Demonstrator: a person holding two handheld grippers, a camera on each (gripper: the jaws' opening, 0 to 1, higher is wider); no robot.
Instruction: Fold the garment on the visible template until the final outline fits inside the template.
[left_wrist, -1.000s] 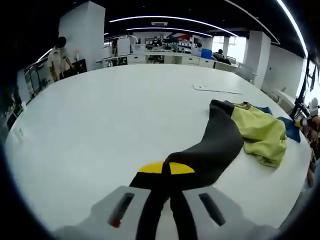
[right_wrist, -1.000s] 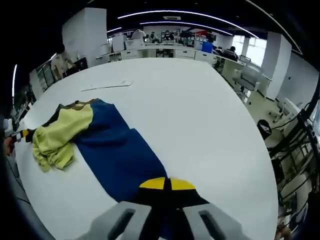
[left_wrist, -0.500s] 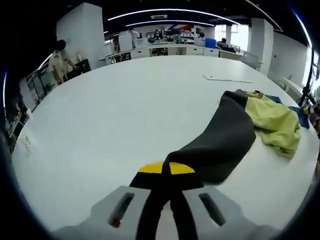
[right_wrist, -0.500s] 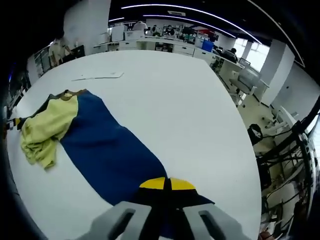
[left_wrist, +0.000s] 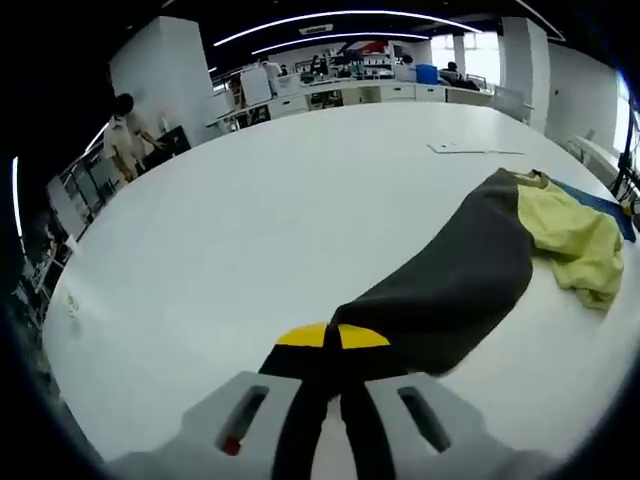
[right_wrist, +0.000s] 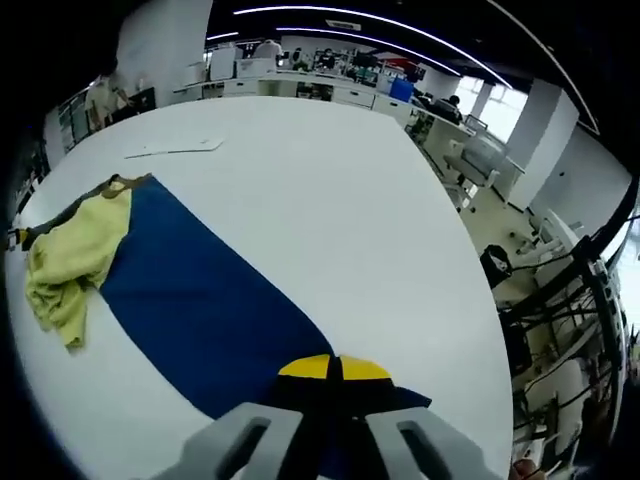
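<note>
A wide white table (left_wrist: 250, 210) carries the spread garment (right_wrist: 200, 300) and a flat white template (left_wrist: 473, 150).

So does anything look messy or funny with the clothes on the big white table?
Yes. The yellow part of the garment is scrunched into a wrinkly heap at the far end, while the blue panel and the dark panel are pulled out long and smooth by the right gripper and left gripper. Nothing looks torn or spilled.
</note>
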